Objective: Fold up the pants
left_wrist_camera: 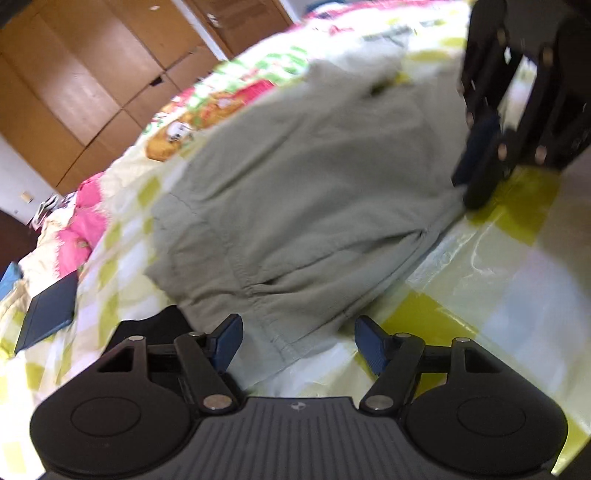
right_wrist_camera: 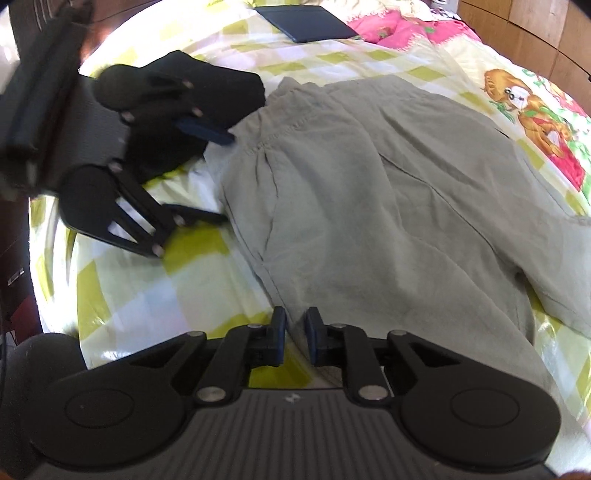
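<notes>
Left wrist view: the pants (left_wrist_camera: 306, 206), grey-green, lie spread on a checked sheet (left_wrist_camera: 498, 280). The left gripper (left_wrist_camera: 298, 345) stands wide apart, straddling the near corner of the waistband without pinching it. Far right, the right gripper (left_wrist_camera: 476, 184) touches the pants' edge; its pinch cannot be judged here. A dark tablet (left_wrist_camera: 48, 317) lies at the left, and wooden cupboards (left_wrist_camera: 85, 85) stand beyond.

Right wrist view: the right gripper (right_wrist_camera: 294, 336) is nearly closed, pinching the pants' (right_wrist_camera: 388, 206) near edge. At far left the left gripper (right_wrist_camera: 218, 177) gapes beside the waistband, above a black cloth (right_wrist_camera: 236, 88). The tablet (right_wrist_camera: 306, 22) lies at the far edge.
</notes>
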`<action>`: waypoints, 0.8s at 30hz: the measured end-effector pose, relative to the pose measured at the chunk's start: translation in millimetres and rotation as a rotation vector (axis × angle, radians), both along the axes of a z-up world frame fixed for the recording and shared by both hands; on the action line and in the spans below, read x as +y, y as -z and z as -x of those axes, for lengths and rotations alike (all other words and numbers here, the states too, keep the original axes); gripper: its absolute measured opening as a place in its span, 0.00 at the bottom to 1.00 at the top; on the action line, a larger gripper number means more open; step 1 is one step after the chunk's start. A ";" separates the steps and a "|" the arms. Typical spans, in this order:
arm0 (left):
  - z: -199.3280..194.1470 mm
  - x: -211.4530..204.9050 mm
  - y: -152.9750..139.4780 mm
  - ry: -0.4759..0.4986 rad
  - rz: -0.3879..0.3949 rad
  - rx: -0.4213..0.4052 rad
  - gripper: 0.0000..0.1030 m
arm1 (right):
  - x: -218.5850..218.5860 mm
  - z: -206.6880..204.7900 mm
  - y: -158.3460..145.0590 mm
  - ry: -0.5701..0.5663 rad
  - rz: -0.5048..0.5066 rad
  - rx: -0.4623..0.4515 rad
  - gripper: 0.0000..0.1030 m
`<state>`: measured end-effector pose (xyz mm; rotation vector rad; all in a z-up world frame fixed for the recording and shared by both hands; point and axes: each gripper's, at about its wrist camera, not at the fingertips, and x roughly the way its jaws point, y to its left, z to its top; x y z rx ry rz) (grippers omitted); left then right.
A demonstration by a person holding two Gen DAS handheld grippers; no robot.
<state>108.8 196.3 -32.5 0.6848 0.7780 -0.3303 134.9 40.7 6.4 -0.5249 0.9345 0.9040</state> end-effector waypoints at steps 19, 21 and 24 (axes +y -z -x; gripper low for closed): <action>39.0 38.4 -10.6 -0.292 0.056 0.081 0.40 | 5.8 23.3 -1.1 -0.028 -0.013 0.054 0.12; 43.8 31.9 -23.1 -0.307 0.088 0.075 0.41 | -12.2 26.2 -10.1 0.020 -0.083 0.048 0.14; 55.1 18.2 -34.9 -0.321 0.114 0.046 0.44 | -57.8 26.5 -21.5 0.138 -0.168 0.052 0.19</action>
